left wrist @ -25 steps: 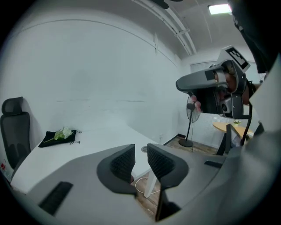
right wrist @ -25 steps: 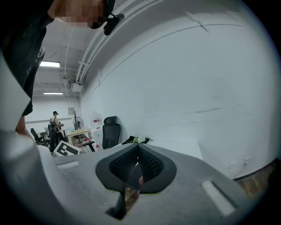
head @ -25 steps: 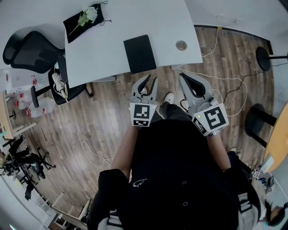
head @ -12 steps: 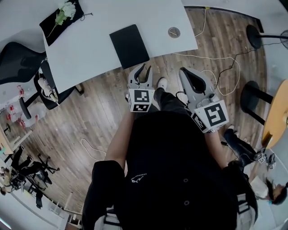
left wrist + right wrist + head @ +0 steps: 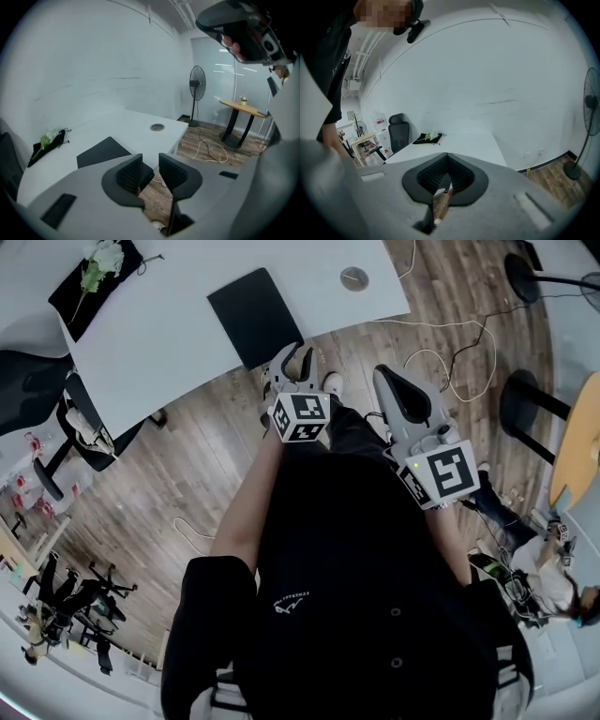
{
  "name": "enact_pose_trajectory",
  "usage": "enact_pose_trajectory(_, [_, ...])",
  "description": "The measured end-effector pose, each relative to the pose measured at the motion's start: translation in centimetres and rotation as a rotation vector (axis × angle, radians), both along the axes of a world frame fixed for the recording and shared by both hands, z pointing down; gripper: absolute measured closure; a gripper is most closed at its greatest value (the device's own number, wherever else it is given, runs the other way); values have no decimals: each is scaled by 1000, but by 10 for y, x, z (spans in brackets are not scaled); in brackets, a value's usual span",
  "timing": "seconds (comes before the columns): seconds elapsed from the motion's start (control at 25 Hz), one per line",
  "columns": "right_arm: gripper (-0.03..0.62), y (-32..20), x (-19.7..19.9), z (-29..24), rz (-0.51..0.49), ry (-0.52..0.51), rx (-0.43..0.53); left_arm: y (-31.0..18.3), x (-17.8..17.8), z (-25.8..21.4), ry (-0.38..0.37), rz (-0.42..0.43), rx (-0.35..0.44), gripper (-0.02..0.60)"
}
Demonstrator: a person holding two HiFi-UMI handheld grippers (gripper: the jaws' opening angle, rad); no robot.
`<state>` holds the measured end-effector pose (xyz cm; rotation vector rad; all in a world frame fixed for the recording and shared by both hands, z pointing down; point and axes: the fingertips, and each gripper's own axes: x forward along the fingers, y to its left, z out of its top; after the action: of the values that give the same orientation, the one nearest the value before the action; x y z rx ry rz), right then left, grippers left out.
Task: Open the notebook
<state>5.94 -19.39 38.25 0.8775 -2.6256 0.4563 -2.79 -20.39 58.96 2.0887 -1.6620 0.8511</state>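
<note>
Head view is showing the black notebook (image 5: 255,317) lying closed on the table (image 5: 159,352), just ahead of the left gripper (image 5: 292,364) fingers and not touching them. Left fingers have just been opening and are standing apart with nothing between them. Right gripper (image 5: 389,381) fingers are pressing together, empty, farther from the notebook. Opening isn't started; reaching the cover and lifting it are remaining.

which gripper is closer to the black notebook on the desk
Left. The left gripper, jaws just opening and empty, sits at the notebook's near right corner by the desk edge; the right gripper, shut, hangs further right over the floor.
</note>
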Motion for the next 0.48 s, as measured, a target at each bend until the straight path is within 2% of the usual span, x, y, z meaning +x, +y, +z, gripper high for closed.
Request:
enact_pose_trajectory(0.28, [589,-4,4,10,44,17,-29,-6,-5,28,-133,13,-49,469])
enact_pose_trajectory(0.48, [589,-5,13,13,56,24,-44,-9,-3,35,-180,-8,-74,466])
